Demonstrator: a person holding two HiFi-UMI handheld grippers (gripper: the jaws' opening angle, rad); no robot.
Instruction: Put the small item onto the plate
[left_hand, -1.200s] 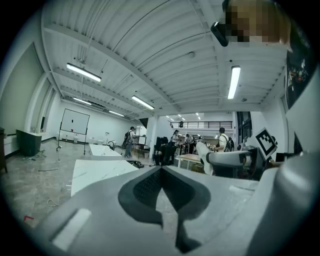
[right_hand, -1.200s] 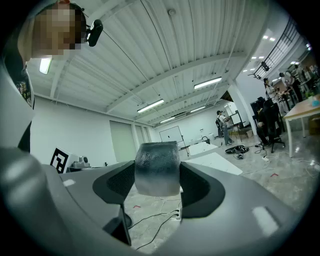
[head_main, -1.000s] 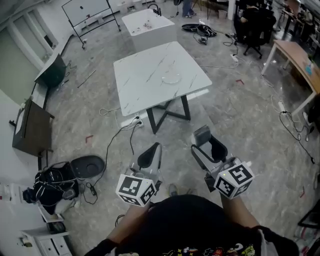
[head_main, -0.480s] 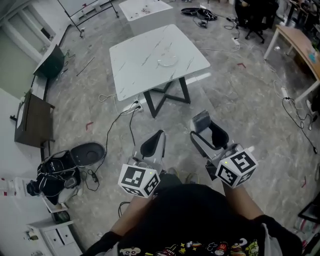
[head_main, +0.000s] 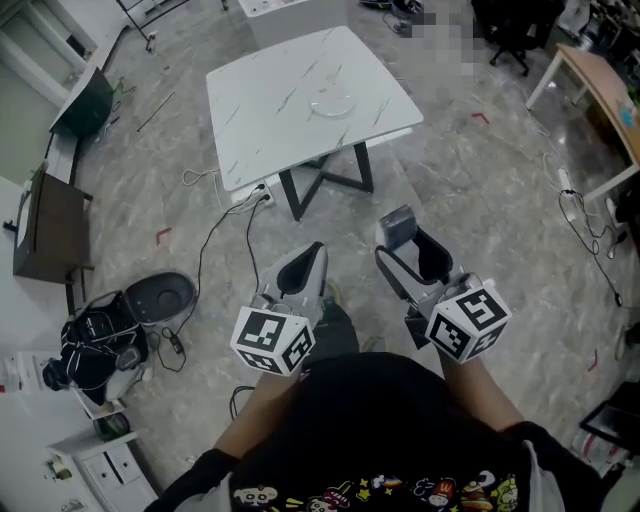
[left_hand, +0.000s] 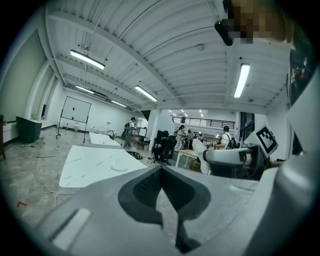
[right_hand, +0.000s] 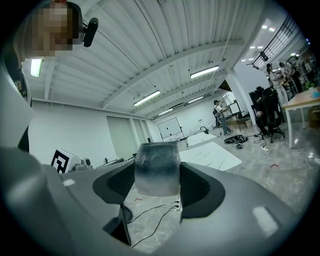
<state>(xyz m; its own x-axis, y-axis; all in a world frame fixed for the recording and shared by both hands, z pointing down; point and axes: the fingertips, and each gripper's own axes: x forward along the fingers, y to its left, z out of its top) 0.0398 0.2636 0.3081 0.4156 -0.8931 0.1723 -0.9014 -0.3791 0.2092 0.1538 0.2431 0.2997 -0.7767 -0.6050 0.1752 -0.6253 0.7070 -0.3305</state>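
Note:
A white marble table (head_main: 262, 120) stands well ahead of me on the floor, with a clear glass plate (head_main: 333, 103) on it. Down near my body, my right gripper (head_main: 402, 242) is shut on a small grey block (head_main: 400, 226). In the right gripper view the block (right_hand: 157, 169) fills the gap between the jaws, and the table (right_hand: 212, 156) lies far beyond it. My left gripper (head_main: 301, 274) is shut and holds nothing; its tips meet in the left gripper view (left_hand: 160, 171). That view also shows the table (left_hand: 87, 167) and the plate (left_hand: 119, 167) in the distance.
Cables (head_main: 215, 240) trail over the floor between me and the table. A round black device (head_main: 160, 298) and a black bag (head_main: 95, 345) lie to my left, beside a dark cabinet (head_main: 45, 225). A wooden desk (head_main: 600, 80) stands at the right.
The table and plate have slid upward and slightly left in the head view as the camera tilted down. Both grippers keep their pose, and the right one still holds the block.

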